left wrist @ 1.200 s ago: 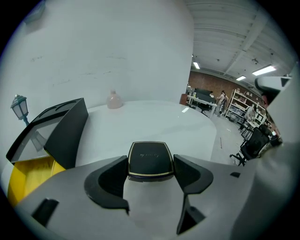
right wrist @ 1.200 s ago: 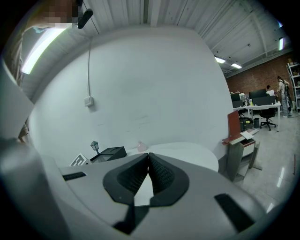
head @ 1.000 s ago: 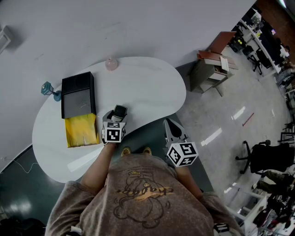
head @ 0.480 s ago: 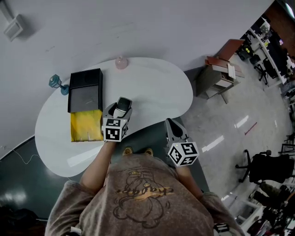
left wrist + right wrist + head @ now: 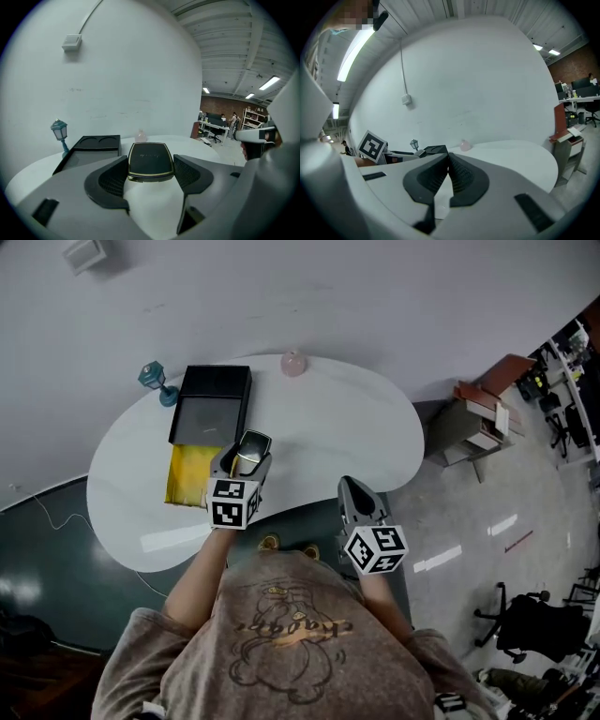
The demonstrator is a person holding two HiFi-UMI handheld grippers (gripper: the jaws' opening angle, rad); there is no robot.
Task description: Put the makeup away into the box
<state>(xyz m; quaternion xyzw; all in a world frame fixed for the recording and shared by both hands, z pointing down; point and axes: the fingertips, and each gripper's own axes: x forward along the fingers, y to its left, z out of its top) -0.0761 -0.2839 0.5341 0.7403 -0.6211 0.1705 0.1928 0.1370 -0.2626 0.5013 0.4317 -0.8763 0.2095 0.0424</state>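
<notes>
A black makeup compact with a gold rim point(image 5: 249, 448) point(image 5: 150, 161) sits between the pads of my left gripper point(image 5: 246, 454) point(image 5: 150, 174), which is shut on it and holds it above the white table point(image 5: 328, 427). The open black box point(image 5: 211, 401) point(image 5: 91, 146) lies just beyond and left of the compact, with a yellow part point(image 5: 190, 474) at its near end. My right gripper point(image 5: 354, 495) point(image 5: 449, 171) hangs by the table's near edge, jaws pressed together with nothing in them. The box point(image 5: 436, 149) is small in the right gripper view.
A teal lantern ornament point(image 5: 156, 381) point(image 5: 59, 133) stands left of the box. A small pink bottle point(image 5: 293, 363) point(image 5: 140, 136) is at the table's far edge by the wall. A cabinet point(image 5: 487, 423) stands on the floor to the right.
My left gripper has risen from the table with the compact and moved toward the box. The right gripper has shifted a little sideways, still shut.
</notes>
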